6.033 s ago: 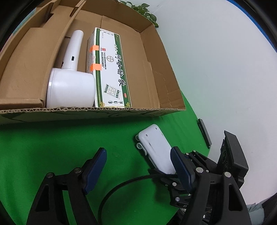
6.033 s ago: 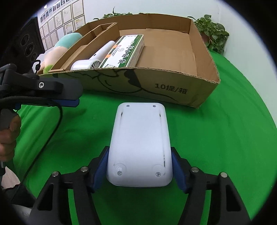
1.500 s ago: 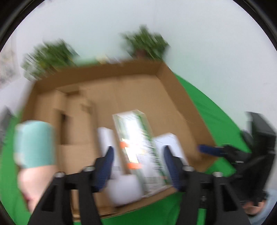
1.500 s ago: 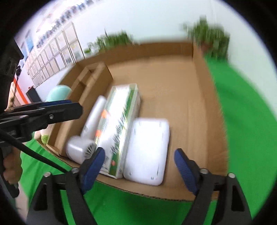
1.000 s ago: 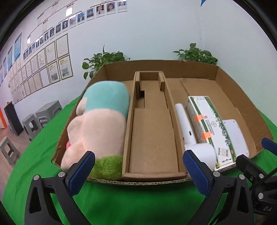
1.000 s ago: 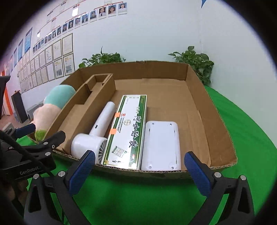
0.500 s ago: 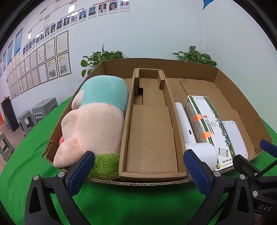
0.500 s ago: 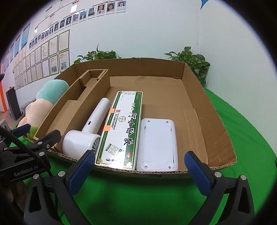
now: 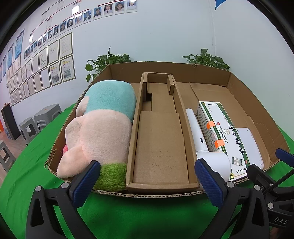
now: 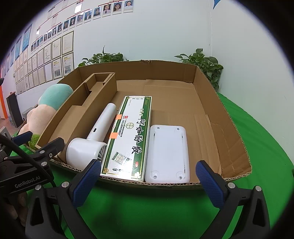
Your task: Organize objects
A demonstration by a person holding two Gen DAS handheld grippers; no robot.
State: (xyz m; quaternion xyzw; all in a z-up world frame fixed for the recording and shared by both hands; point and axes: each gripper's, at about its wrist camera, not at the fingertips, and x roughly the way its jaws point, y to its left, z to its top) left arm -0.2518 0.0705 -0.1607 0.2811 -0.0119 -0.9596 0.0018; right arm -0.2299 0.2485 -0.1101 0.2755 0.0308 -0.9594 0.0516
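A pale wall [image 9: 165, 36] carries framed papers [image 9: 46, 60] and portrait photos [image 9: 102, 11] at left. Two plants [image 9: 106, 60] stand far. Grey stools [image 9: 36, 119] sit left on wood floor [image 9: 11, 147].

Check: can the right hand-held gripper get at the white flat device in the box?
Probably yes. The right hand-held gripper is open and empty, facing the device, which lies uncovered at the box's low front wall.

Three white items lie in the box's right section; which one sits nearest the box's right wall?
The flat white device with screws at its corners. The green-trimmed box and the hair dryer both lie left of it in the cardboard box.
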